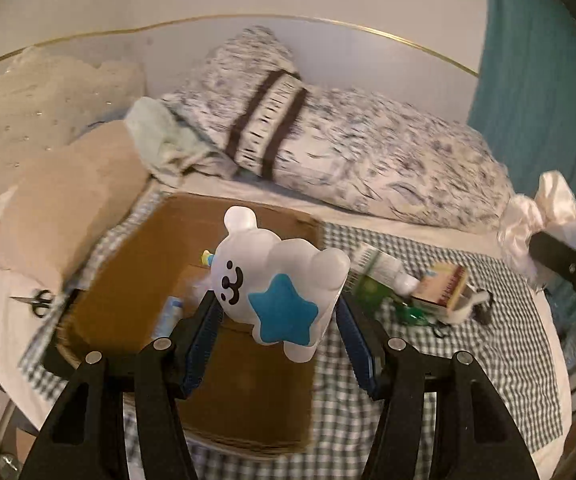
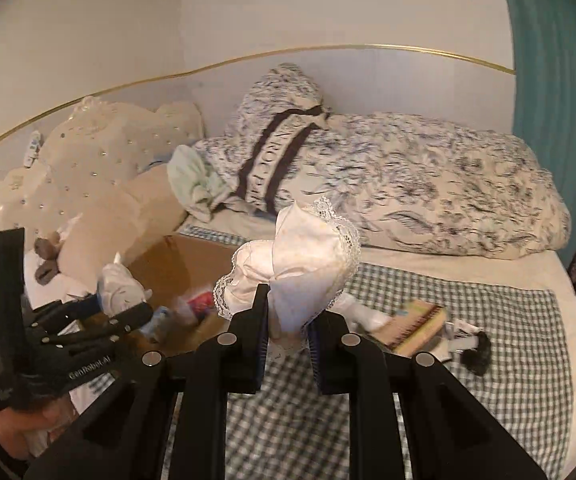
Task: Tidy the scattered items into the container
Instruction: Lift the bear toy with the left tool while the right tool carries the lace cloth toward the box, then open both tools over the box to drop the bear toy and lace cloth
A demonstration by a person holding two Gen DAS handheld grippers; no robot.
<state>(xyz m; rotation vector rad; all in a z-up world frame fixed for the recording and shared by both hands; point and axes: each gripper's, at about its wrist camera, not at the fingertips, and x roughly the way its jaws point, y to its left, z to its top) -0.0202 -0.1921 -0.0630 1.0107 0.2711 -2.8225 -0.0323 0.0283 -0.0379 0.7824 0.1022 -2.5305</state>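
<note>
Two hand-held grippers above one cardboard box (image 1: pixel 136 280): the left hand-held gripper (image 1: pixel 276 312) clamps one white bear toy (image 1: pixel 272 280). The right hand-held gripper (image 2: pixel 288 320) pinches one lace-trimmed white cloth (image 2: pixel 307 256). One book (image 2: pixel 415 320) lies right of the box.

white bear toy (image 1: pixel 278 280) with a blue star, tipped sideways above the open cardboard box (image 1: pixel 136 276). white lace-trimmed cloth (image 2: pixel 307 264) bunched upright. matchbox (image 1: pixel 443 284) and tube (image 1: pixel 383 268) lie on the checked cloth.

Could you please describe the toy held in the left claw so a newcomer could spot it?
Find the open cardboard box on the checked cloth. Above it, the left claw grips a white bear toy. Its blue star marks it out.
</note>
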